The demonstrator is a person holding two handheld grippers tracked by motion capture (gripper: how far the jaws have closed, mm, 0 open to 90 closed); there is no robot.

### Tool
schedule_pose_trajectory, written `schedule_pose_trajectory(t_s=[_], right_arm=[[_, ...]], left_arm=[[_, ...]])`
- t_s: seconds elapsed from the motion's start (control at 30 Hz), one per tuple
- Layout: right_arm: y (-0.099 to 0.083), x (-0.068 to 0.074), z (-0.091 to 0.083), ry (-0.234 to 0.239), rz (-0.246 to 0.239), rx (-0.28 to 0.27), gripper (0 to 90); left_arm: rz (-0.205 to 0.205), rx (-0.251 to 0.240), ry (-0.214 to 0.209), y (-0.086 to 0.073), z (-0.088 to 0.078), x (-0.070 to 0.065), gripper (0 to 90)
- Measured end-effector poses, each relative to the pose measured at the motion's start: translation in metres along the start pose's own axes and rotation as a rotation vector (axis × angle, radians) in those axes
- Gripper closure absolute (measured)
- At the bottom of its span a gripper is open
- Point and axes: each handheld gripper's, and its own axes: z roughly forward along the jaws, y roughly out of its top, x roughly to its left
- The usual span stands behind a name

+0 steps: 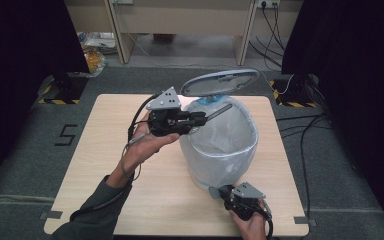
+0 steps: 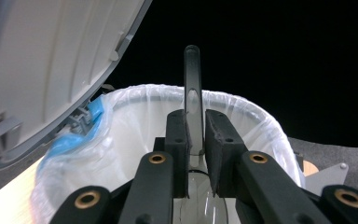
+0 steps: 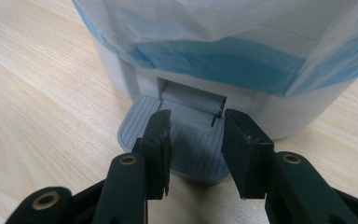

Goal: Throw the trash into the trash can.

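Tongs first: our left tongs point(image 1: 203, 118) clamp a grey spoon point(image 2: 192, 100) over the lined pedal bin point(image 1: 225, 145) on the surface point(image 1: 105, 165); right tongs point(image 3: 193, 151), narrow and empty, press its pedal point(image 3: 179, 149), lid point(image 1: 222, 82) up. Next, we reckon: release the spoon inside.

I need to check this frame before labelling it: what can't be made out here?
- Bin inside: hidden by the liner and walls, every view.
- Spoon bowl: cut off behind the left gripper, left gripper view.
- Pedal contact: right gripper covers it, right gripper view.
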Motion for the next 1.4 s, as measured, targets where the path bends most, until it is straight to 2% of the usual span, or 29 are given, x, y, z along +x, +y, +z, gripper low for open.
schedule_pose_trajectory(t_s=[0.47, 0.67, 1.13, 1.4], right_arm=[[0.000, 0.000, 0.000, 0.001, -0.001, 0.002, 61.9], [0.000, 0.000, 0.000, 0.002, -0.001, 0.002, 61.9], [0.000, 0.000, 0.000, 0.001, 0.000, 0.002, 61.9], [0.000, 0.000, 0.000, 0.001, 0.001, 0.002, 61.9]], left_arm=[[0.002, 0.011, 0.009, 0.001, 0.027, -0.004, 79.6], [0.002, 0.021, 0.003, -0.002, 0.032, -0.004, 78.5], [0.016, 0.043, -0.019, -0.004, 0.025, -0.010, 67.7], [-0.001, 0.036, -0.036, -0.006, 0.011, -0.011, 58.6]])
